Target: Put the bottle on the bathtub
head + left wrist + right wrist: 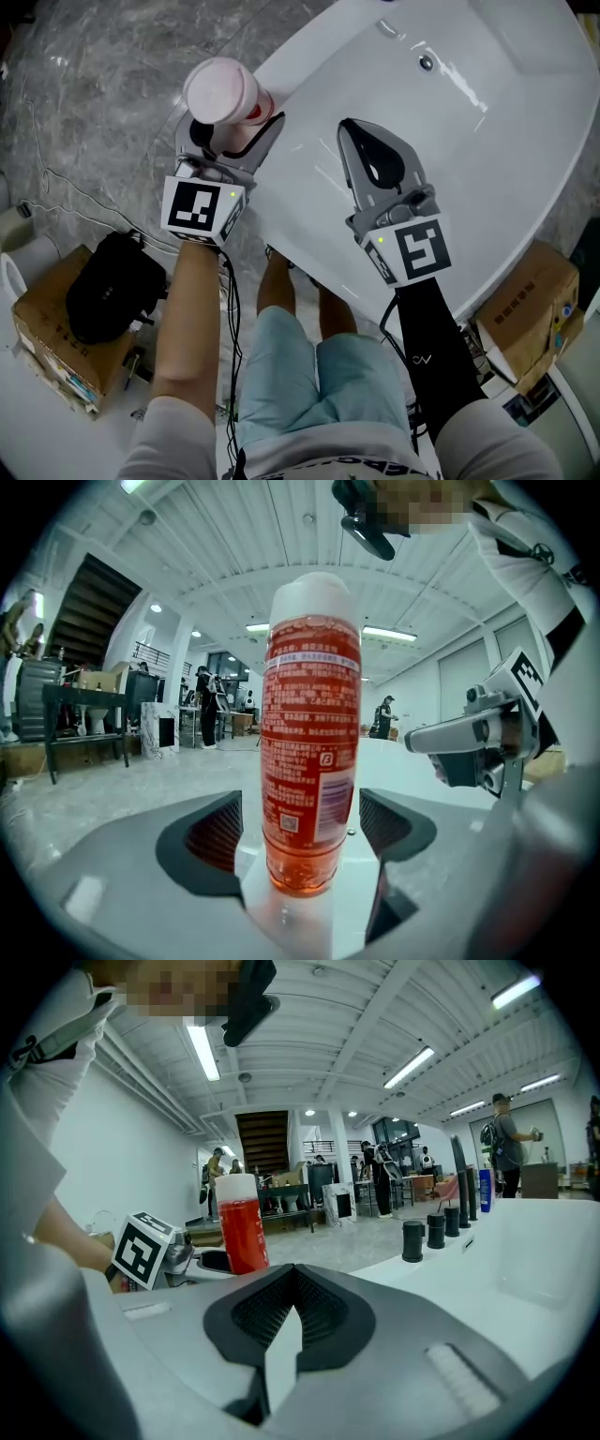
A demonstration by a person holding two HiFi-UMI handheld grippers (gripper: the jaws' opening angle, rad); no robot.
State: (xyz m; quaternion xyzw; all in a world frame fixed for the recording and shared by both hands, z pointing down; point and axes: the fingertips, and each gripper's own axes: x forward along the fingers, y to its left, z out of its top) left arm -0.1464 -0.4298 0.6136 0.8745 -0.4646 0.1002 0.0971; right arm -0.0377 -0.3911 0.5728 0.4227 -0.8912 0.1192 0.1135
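A: Bottle (312,733) status?
B: Upright on the bathtub (487,141) rim, at the tub's left end. Long axis vertical.
A: Left gripper (234,131)?
B: Straddling it. Jaws spread wide, with a gap on both sides of the bottle and no pad contact.
A: Right gripper (292,1283)?
B: Jaws together and empty, further along the tub rim, well apart from the bottle. Left is far nearer.
A: Next move?
B: Likely straight back along the jaw line. Any sideways drift risks a tip.
A: Blind spots?
B: From the head view, the bottle base is hidden under its cap. Can't tell the margin to the tub's outer edge.
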